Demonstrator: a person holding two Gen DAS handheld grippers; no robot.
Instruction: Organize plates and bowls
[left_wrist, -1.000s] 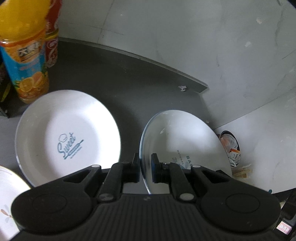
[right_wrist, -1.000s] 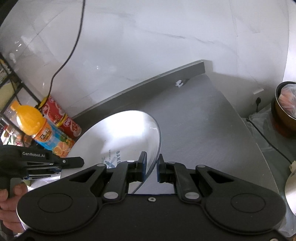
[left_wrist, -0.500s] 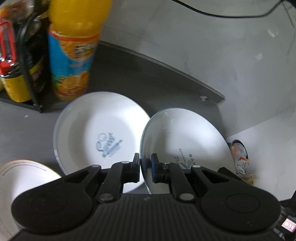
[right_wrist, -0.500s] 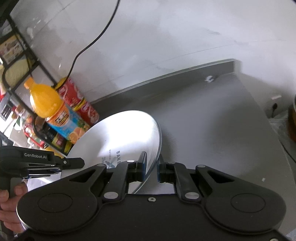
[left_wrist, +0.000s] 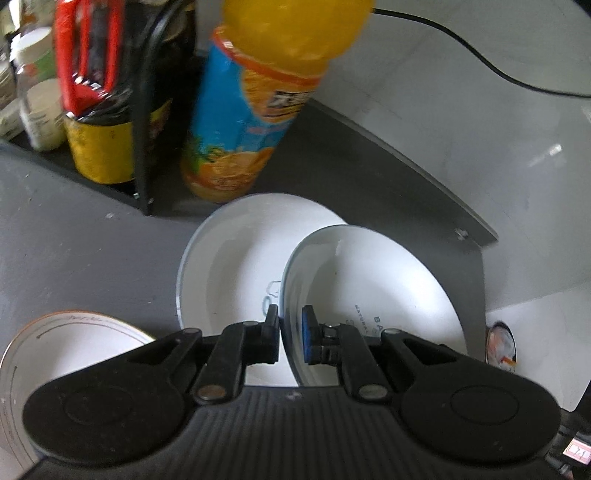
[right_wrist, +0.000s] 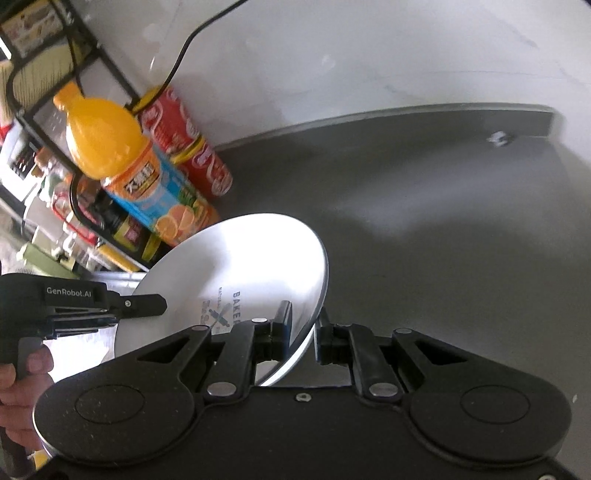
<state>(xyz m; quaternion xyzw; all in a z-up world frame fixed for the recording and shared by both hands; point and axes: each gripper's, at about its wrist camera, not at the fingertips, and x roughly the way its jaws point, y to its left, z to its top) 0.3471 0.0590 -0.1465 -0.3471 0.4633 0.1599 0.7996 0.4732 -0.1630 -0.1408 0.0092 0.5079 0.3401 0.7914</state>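
Note:
A white plate printed "BAKER" (left_wrist: 373, 284) is held tilted above the grey counter, with a gripper on each side of it. My left gripper (left_wrist: 290, 332) is shut on its near rim. My right gripper (right_wrist: 303, 328) is shut on the opposite rim of the same plate (right_wrist: 236, 269). The left gripper (right_wrist: 147, 305) also shows at the plate's left edge in the right wrist view, with a hand on its handle. Under the held plate a second white plate (left_wrist: 236, 266) lies flat on the counter, partly covered. A third plate with an orange rim line (left_wrist: 74, 347) lies at the lower left.
An orange juice bottle (left_wrist: 255, 103) stands just behind the flat plate, with red cans (right_wrist: 188, 147) beside it. A black wire rack (left_wrist: 142, 122) with jars and bottles fills the left. A cable (left_wrist: 480, 62) runs along the white wall. The counter (right_wrist: 443, 240) stretches right.
Both grippers carried the held plate left, toward the juice bottle and rack. The plate now overlaps the flat plate on the counter, which lay clear of it before.

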